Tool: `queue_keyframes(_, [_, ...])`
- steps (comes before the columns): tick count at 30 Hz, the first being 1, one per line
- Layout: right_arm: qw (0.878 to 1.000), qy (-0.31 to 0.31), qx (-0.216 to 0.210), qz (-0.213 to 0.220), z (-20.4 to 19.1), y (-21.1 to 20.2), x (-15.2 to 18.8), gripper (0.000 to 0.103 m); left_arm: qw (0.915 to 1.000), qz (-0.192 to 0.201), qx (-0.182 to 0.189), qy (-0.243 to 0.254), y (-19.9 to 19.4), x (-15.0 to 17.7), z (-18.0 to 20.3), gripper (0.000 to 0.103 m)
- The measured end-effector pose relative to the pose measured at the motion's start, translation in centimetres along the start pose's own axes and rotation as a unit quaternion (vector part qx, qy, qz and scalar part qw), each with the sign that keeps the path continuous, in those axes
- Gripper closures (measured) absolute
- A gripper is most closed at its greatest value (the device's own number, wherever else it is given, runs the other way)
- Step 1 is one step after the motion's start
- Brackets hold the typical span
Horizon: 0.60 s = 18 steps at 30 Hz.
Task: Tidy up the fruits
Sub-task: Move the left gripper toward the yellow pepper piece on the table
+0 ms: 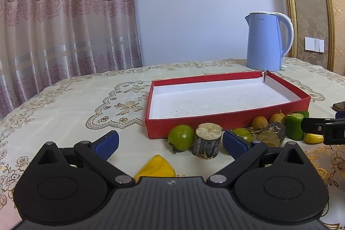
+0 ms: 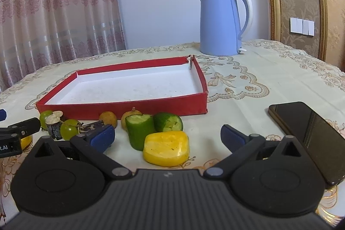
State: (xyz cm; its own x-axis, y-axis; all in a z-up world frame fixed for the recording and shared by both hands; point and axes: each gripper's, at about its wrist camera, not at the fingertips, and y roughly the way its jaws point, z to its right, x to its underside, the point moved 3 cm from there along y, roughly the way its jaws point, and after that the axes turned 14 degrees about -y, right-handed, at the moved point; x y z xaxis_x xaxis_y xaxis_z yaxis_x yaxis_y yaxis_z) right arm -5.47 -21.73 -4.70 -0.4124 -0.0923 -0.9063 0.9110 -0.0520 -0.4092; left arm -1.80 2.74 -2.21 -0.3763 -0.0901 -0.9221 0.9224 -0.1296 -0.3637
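A shallow red box (image 1: 215, 120) (image 2: 120, 109) with a white inside lies on the table, nothing in it. Along its near wall sit green tomatoes (image 1: 181, 136) (image 2: 68, 129), wood stubs (image 1: 207, 140) (image 2: 54, 125), brown longans (image 1: 259, 123) (image 2: 108, 119), cucumber pieces (image 1: 293, 126) (image 2: 139, 129) and yellow pieces (image 1: 155, 167) (image 2: 166, 147). My left gripper (image 1: 170, 143) is open, just short of a tomato and a stub, with a yellow piece low between its fingers. My right gripper (image 2: 167, 136) is open around the yellow piece and a cucumber piece.
A blue electric kettle (image 1: 266, 42) (image 2: 222, 23) stands behind the box. A dark phone (image 2: 308, 135) lies at the right, close to my right finger. The embroidered cloth (image 1: 75, 100) covers the table. A curtain hangs at the left, a gold-framed wall at the right.
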Motion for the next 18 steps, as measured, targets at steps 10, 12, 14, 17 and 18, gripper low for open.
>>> queue_keyframes(10, [1.000,-0.006,0.008,-0.005,-0.1,0.1,0.0,0.000,0.9998,-0.011,-0.013,-0.007,0.4,-0.1,-0.3,0.000])
queue_keyframes(12, [1.000,-0.007,0.008,-0.006,-0.2,0.1,0.0,0.000,0.9995,-0.022,-0.022,-0.012,0.6,-0.3,-0.5,0.000])
queue_keyframes(14, [1.000,-0.007,0.008,-0.006,-0.2,0.1,0.0,0.000,0.9986,-0.042,-0.024,-0.022,0.8,-0.5,-1.1,0.000])
queue_keyframes(17, [1.000,-0.004,0.009,-0.001,-0.1,-0.1,0.0,0.000,0.9963,-0.065,-0.018,-0.053,0.1,-0.6,-2.9,0.000])
queue_keyframes(18, [1.000,-0.003,0.008,0.000,-0.1,-0.1,0.0,0.000,0.9955,-0.069,-0.019,-0.062,-0.2,-0.7,-3.5,0.000])
